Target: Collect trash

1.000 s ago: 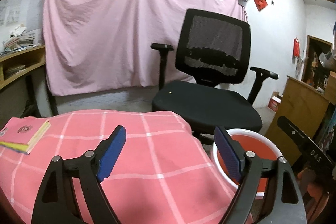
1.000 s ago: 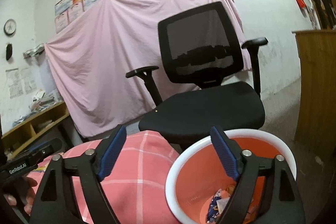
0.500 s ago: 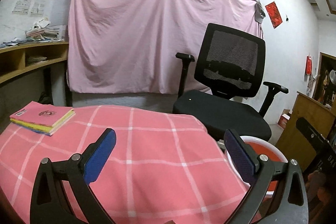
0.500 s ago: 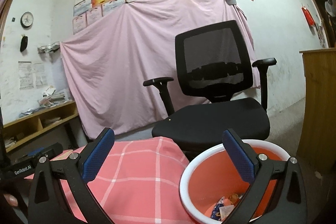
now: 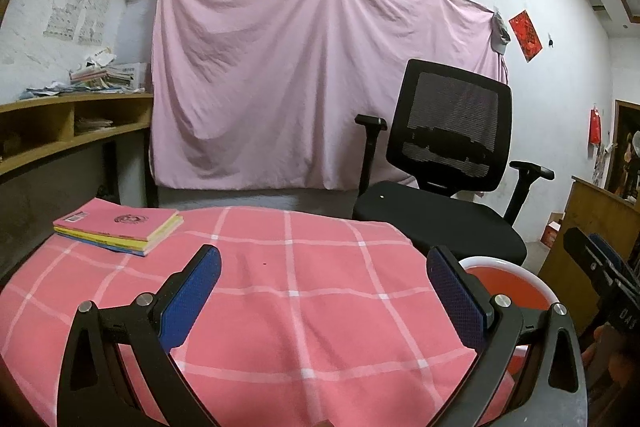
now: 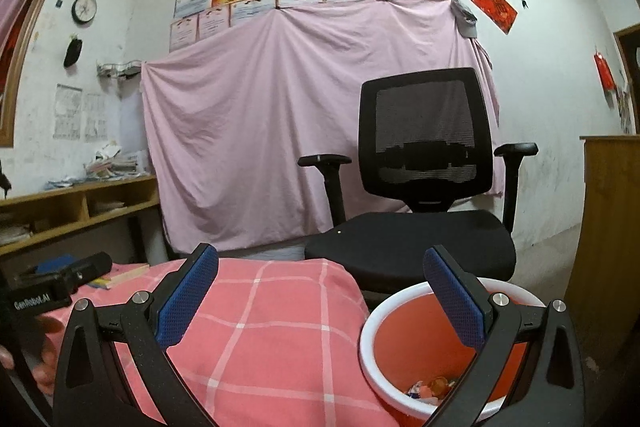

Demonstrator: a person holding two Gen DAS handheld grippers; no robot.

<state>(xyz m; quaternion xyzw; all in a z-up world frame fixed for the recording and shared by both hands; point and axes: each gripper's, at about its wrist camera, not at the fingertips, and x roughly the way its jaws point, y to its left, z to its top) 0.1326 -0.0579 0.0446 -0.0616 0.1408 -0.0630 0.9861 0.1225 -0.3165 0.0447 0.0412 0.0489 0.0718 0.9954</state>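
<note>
Showing trash (image 6: 430, 387) inside bin (image 6: 404, 301): right view only; books (image 5: 120, 229) clearer left; both fingers wide, empty.

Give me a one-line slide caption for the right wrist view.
Open right tongs above a pink checked tablecloth, beside an orange bin holding wrappers.

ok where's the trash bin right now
The orange bin with the white rim sits at lower right in both wrist views, beside the right edge of the pink checked table, in front of the black office chair.
</note>
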